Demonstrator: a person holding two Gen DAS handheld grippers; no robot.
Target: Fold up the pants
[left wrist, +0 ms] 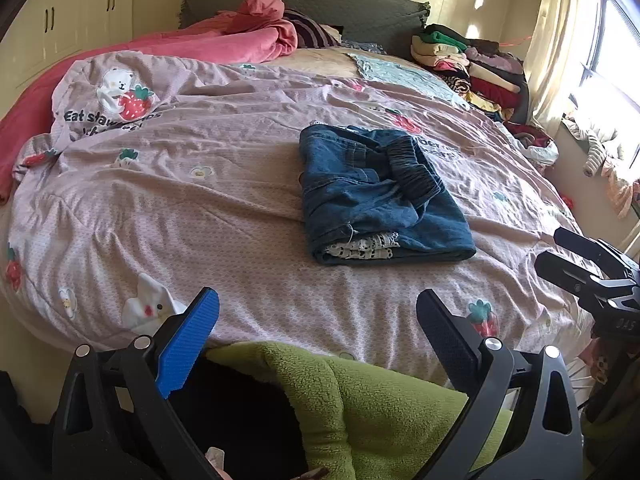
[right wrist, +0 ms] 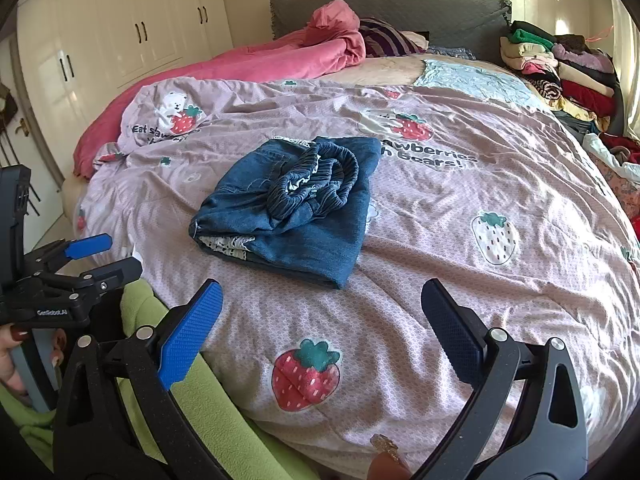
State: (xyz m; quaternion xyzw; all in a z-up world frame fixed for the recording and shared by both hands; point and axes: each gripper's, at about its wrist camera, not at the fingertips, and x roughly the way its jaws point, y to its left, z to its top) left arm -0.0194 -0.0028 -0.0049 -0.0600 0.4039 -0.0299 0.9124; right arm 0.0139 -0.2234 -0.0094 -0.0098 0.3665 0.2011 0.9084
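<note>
A pair of blue denim pants point(left wrist: 376, 196) lies folded in a compact bundle on the pink strawberry-print quilt point(left wrist: 224, 184), elastic waistband on top and white lace trim at the near edge. It also shows in the right wrist view point(right wrist: 296, 208). My left gripper point(left wrist: 316, 332) is open and empty, held back over the bed's near edge, well short of the pants. My right gripper point(right wrist: 320, 320) is open and empty, also near the front edge. The right gripper shows at the right edge of the left wrist view point(left wrist: 560, 252); the left gripper shows at the left of the right wrist view point(right wrist: 116, 256).
A green fleece garment point(left wrist: 380, 408) lies below the grippers at the bed's near edge. A pink blanket point(left wrist: 224, 40) is heaped at the back left. A stack of folded clothes point(left wrist: 472, 68) sits at the back right by the grey headboard point(left wrist: 320, 4). White wardrobes point(right wrist: 120, 28) stand left.
</note>
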